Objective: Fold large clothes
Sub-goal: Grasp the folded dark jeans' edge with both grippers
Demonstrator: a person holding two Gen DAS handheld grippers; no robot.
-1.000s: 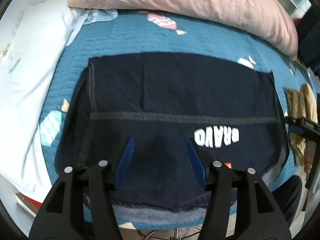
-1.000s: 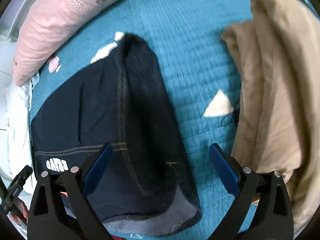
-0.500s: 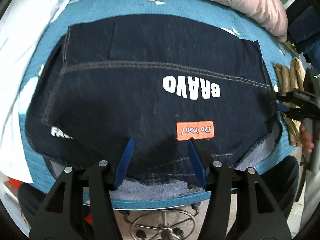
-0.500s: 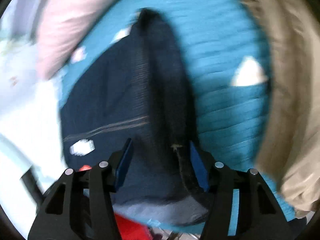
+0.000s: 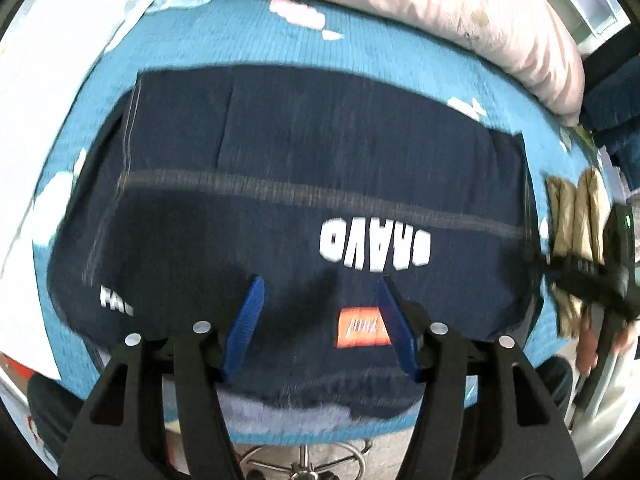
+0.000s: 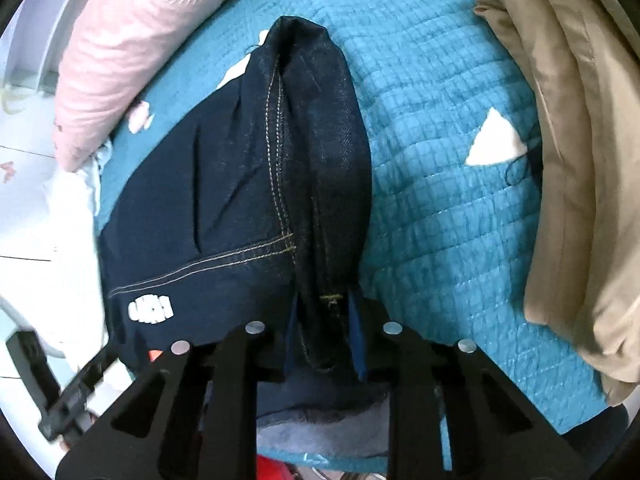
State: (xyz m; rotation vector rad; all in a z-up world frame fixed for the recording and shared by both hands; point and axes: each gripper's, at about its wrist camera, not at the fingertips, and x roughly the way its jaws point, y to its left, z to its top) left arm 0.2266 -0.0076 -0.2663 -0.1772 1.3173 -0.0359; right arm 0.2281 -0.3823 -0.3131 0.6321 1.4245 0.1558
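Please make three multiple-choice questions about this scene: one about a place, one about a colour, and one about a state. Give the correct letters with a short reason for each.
1. Where does the beige garment lie relative to the dark denim garment in the right wrist view?
A. to its right
B. on top of it
C. under it

2. What colour is the quilt under the clothes?
A. red
B. teal blue
C. yellow

3. What is the state of the right tongs?
A. open above the pillow
B. shut on nothing
C. shut on the denim garment's edge

Answers:
1 A, bare quilt separates them.
2 B, teal shows all around the denim.
3 C, the blue pads pinch a denim fold, while the left tongs stand open.
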